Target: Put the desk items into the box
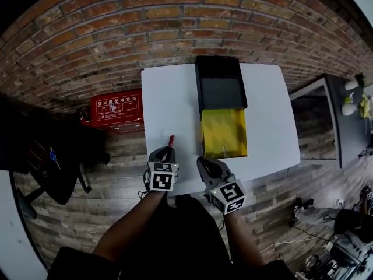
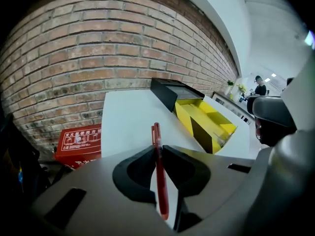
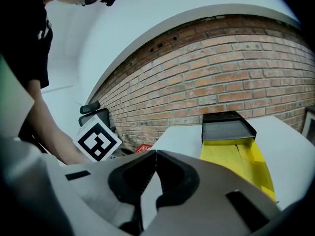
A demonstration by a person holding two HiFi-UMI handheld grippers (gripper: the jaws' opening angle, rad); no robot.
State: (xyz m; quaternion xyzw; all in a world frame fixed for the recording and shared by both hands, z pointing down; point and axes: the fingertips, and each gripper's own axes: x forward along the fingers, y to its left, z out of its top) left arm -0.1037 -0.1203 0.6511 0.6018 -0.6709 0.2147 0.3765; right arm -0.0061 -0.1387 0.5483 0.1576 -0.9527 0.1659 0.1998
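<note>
A thin red pen (image 1: 171, 140) sticks out ahead of my left gripper (image 1: 168, 151), just above the near left part of the white table (image 1: 169, 98). In the left gripper view the left gripper (image 2: 157, 149) is shut on the red pen (image 2: 159, 171), which runs lengthwise between the pads. The box is an open yellow tray (image 1: 224, 133) pulled out of a black sleeve (image 1: 220, 83), lying along the middle of the table. My right gripper (image 1: 204, 162) hovers at the tray's near left corner. Its jaws (image 3: 155, 153) touch with nothing between them.
A red box with white print (image 1: 116, 108) stands on the floor left of the table, against the brick wall. A black office chair (image 1: 52, 168) is further left. A framed glass panel (image 1: 317, 121) stands right of the table. The yellow tray (image 3: 241, 154) looks empty.
</note>
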